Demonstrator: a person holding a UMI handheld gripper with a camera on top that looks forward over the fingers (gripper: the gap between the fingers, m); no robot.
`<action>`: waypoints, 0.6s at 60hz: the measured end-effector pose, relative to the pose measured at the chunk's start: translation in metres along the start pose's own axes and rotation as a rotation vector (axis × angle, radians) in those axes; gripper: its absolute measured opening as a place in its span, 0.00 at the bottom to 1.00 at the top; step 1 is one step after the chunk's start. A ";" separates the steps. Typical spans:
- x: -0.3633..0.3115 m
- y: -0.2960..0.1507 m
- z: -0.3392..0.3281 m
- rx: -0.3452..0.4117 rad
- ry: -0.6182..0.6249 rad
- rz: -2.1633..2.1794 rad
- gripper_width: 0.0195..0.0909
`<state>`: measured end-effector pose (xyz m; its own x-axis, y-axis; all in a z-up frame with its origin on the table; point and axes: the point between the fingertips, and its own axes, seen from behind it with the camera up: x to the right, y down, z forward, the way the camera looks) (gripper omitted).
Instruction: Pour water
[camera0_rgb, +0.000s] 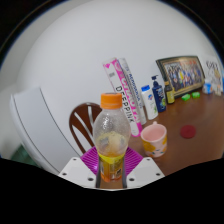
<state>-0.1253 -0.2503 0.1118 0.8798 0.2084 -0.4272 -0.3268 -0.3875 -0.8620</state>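
The gripper (111, 172) is clenching a bottle (110, 137) with an orange cap between its pink pads (92, 160); the bottle's base is hiding behind them, a pink cup (153, 139) sitting just beside it on the table (195, 125).

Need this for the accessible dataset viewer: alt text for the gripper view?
A clear plastic bottle with an orange cap and orange liquid at its bottom is clamped between the gripper and its pink-padded fingers, above a wooden table. Just beyond it stands a pink cup, with a wooden chair, boxes and bottles farther back.

Home dining rm: wood table (190, 125), chair (80, 120).
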 end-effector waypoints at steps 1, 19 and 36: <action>-0.006 -0.007 0.002 0.006 -0.018 0.045 0.14; -0.023 -0.081 0.061 0.036 -0.276 1.043 0.13; 0.007 -0.069 0.102 0.017 -0.312 1.559 0.13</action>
<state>-0.1317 -0.1303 0.1401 -0.4075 -0.1974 -0.8916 -0.8070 -0.3790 0.4528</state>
